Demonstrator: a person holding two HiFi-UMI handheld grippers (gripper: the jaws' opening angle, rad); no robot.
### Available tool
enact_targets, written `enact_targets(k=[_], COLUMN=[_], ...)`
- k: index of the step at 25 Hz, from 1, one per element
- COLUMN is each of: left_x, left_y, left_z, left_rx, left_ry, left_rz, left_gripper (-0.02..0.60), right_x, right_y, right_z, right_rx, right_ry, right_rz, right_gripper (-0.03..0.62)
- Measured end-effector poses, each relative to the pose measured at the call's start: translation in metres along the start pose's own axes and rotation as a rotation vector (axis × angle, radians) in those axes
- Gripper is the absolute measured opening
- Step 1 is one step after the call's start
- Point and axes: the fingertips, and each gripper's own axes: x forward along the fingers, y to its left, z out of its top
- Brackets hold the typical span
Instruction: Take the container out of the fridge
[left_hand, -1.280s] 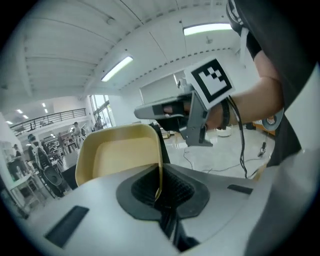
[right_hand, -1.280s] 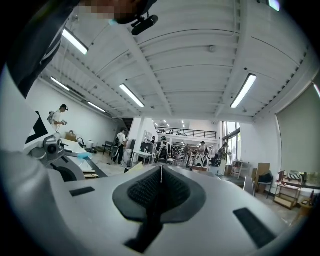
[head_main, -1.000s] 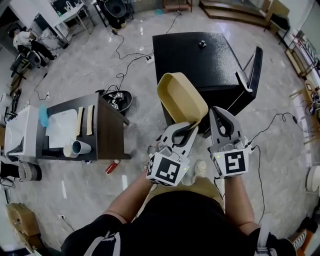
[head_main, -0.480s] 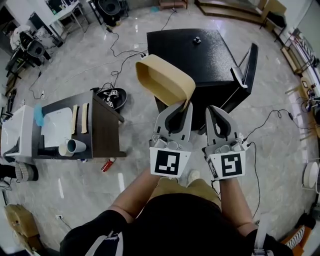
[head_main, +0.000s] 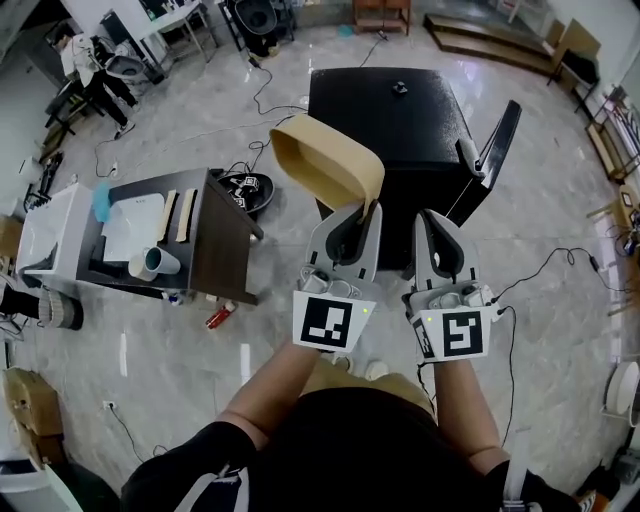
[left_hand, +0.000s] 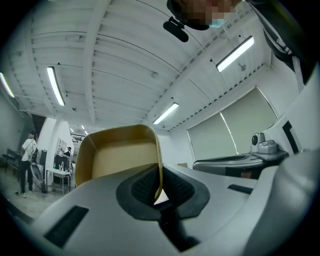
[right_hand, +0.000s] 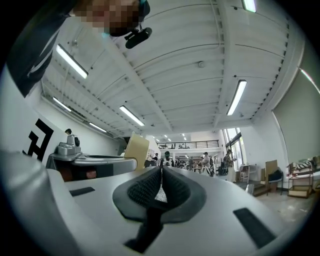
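A tan, empty, tub-shaped container (head_main: 325, 165) is held up in the air in front of the black fridge (head_main: 400, 115). My left gripper (head_main: 371, 208) is shut on the container's rim at its lower right corner. In the left gripper view the thin rim (left_hand: 159, 172) runs down between the closed pads, and the container's hollow (left_hand: 120, 155) faces the camera. My right gripper (head_main: 437, 216) hangs just to the right, shut on nothing; its pads (right_hand: 150, 187) meet. The fridge door (head_main: 497, 150) stands open at the right.
A dark low table (head_main: 222, 255) at the left carries a white tray (head_main: 132, 228) and a cup on its side (head_main: 160, 262). Cables (head_main: 255, 100) trail over the tiled floor. A white box (head_main: 45, 240) stands at far left. A person (head_main: 85, 55) is far off.
Over the second my left gripper raised the container, swung it a little to the left and straightened up. The right gripper stayed shut beside it.
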Motion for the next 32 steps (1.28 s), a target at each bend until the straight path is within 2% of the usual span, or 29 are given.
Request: enact_targets(k=[7,15,18,22,27,29,32], left_x=[-0.033,-0.07,-0.075,-0.08,-0.085,-0.085,-0.086], left_y=[-0.072,-0.123,-0.128,-0.128,-0.133,-0.134,-0.139], left_z=[0.009,0.029,0.037,0.047,0.045,0.042,0.035], left_rx=[-0.006,0.09,0.114,0.091,0.096,0.119,0.206], left_ry=[0.012,0.007,0.011,-0.016,-0.01,0.0,0.043], left_rz=[0.045,0.066,0.081,0.112,0.104,0.096,0.059], left_gripper=[0.026,0.026,0.026,0.026,0.026,0.026,0.026], right_x=[-0.074,-0.129,-0.134,-0.141,-0.143,-0.142,-0.143], right_y=[0.001,-0.013,-0.017,-0.013,-0.01,-0.008,-0.007], right_z=[0.01,0.017,0.023,0.022,0.025,0.025,0.025], right_rx=[-0.003,0.028,0.029,0.036,0.008,-0.031,-0.036], right_ry=[-0.012,-0.034,-0.048,-0.045,-0.045,-0.035,-0.033], right_rz=[0.087,0.101,0.103,0.109,0.107,0.112,0.112], right_gripper=[0.038,0.038,0.038,0.038,0.038,0.038,0.038])
